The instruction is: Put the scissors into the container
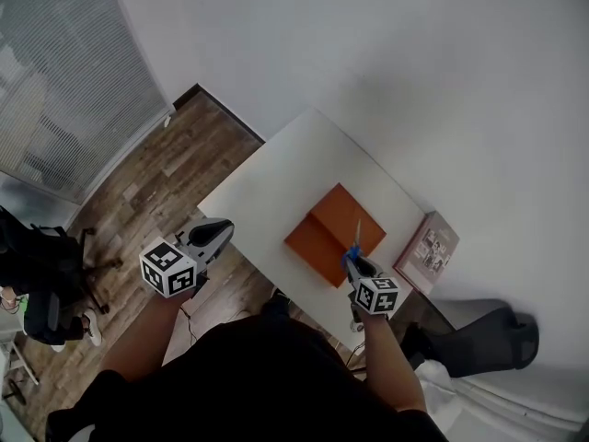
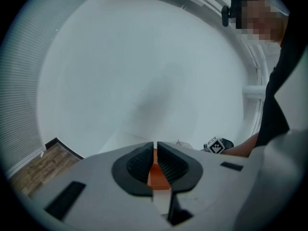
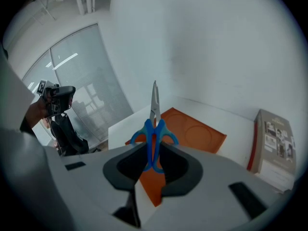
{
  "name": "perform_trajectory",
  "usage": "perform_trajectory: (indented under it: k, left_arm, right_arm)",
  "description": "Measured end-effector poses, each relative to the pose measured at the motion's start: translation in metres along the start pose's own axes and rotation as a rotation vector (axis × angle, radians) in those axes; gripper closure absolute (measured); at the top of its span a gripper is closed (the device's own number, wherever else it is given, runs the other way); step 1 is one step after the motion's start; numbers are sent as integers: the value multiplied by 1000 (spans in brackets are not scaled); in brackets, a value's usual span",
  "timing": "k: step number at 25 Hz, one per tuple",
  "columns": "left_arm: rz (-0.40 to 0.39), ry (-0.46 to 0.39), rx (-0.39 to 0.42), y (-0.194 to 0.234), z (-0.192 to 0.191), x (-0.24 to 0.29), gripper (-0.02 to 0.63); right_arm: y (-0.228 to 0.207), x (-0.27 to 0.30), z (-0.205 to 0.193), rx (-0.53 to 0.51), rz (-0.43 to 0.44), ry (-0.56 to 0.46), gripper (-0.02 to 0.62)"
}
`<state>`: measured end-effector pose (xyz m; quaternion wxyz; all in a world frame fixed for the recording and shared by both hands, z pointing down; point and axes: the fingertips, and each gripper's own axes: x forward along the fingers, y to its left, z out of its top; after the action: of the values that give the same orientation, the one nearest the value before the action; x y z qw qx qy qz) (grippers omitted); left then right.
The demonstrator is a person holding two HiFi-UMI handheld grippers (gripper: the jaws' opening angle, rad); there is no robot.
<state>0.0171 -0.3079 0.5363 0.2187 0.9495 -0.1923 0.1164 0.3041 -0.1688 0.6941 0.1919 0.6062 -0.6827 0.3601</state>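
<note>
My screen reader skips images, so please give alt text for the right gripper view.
The right claw grips blue-handled scissors by the handles, blades pointing away, with the orange container on a white table beyond.

Right gripper (image 1: 355, 264) holds scissors (image 1: 356, 235) over orange container (image 1: 317, 242) on white table (image 1: 276, 182)

Head view: high above the person, facing steeply down; the whole white bench (image 1: 276, 187) fits in frame, far off.

Camera on left gripper (image 1: 219, 232): sits behind its jaws, held beside the bench over the wood floor (image 1: 138, 191), facing across the bench to the white wall (image 2: 144, 57).

Camera on right gripper (image 1: 355, 260): behind its jaws, close over the orange container (image 3: 197, 134), with the scissors (image 3: 154, 129) in the near foreground.

Shared: bench and container appear in all three views. Each gripper view catches the other gripper.
</note>
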Motion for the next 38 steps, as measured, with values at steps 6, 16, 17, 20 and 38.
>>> perform_trajectory:
  k: [6,16,17,20,38]
  left_arm:
    - [24,8,-18,8,-2,4,575]
    - [57,16,-33,14,-3,6,575]
    - [60,16,-35,14,-3,6,575]
    - [68,16,-38,14,-4,5,575]
    - [132,26,-79,19,-17,-13,575]
  right_arm:
    - [-5,23,-15,-43,18,75,514]
    - [1,52,-33,-141,66,190,514]
    - [3,54,-36,-150,72,201,514]
    - [5,61,-45,-174,86,238,514]
    - [6,100,-83,-384,100,495,514]
